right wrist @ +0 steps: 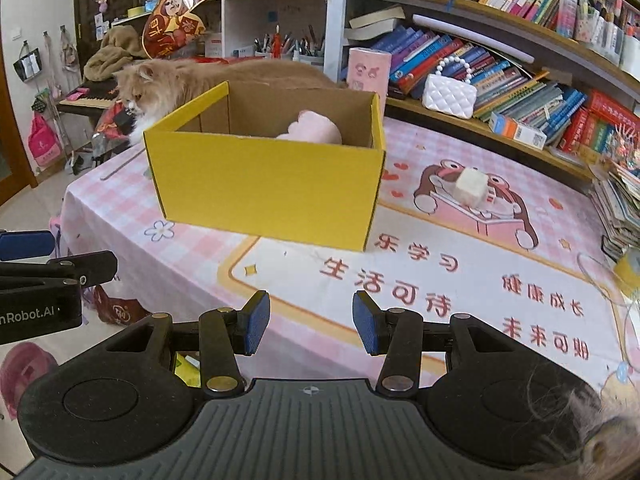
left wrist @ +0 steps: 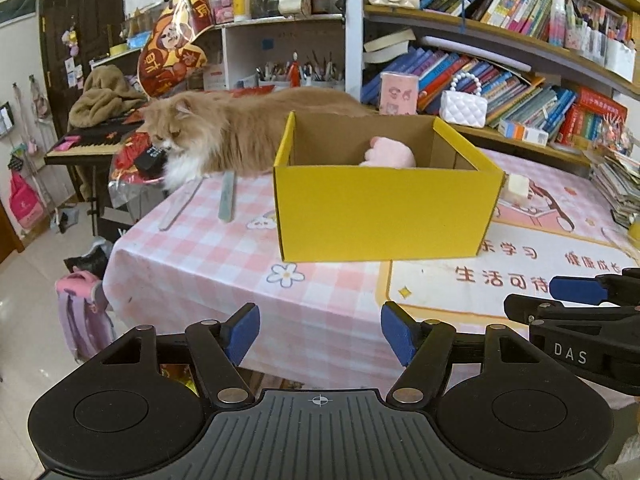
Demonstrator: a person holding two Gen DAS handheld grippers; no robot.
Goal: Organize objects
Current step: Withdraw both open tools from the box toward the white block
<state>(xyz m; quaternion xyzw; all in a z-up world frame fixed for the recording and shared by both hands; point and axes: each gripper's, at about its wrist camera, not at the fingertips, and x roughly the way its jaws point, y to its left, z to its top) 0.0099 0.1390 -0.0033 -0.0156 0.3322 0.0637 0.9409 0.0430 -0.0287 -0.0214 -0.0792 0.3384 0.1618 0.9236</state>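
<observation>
A yellow cardboard box (left wrist: 380, 216) stands open on the pink checked tablecloth; it also shows in the right wrist view (right wrist: 268, 184). A pink plush toy (left wrist: 390, 154) lies inside it, seen too in the right wrist view (right wrist: 316, 130). A small cream cube (right wrist: 472, 188) sits on the table right of the box, partly hidden behind the box in the left wrist view (left wrist: 518, 188). My left gripper (left wrist: 320, 334) is open and empty near the table's front edge. My right gripper (right wrist: 311, 322) is open and empty over the table's front.
An orange long-haired cat (left wrist: 224, 132) lies on the table behind the box. Two rulers (left wrist: 227, 196) lie at the table's left. Bookshelves (right wrist: 500, 60) run along the back, with a white handbag (right wrist: 450, 94). A stack of books (right wrist: 620, 208) sits at the right edge.
</observation>
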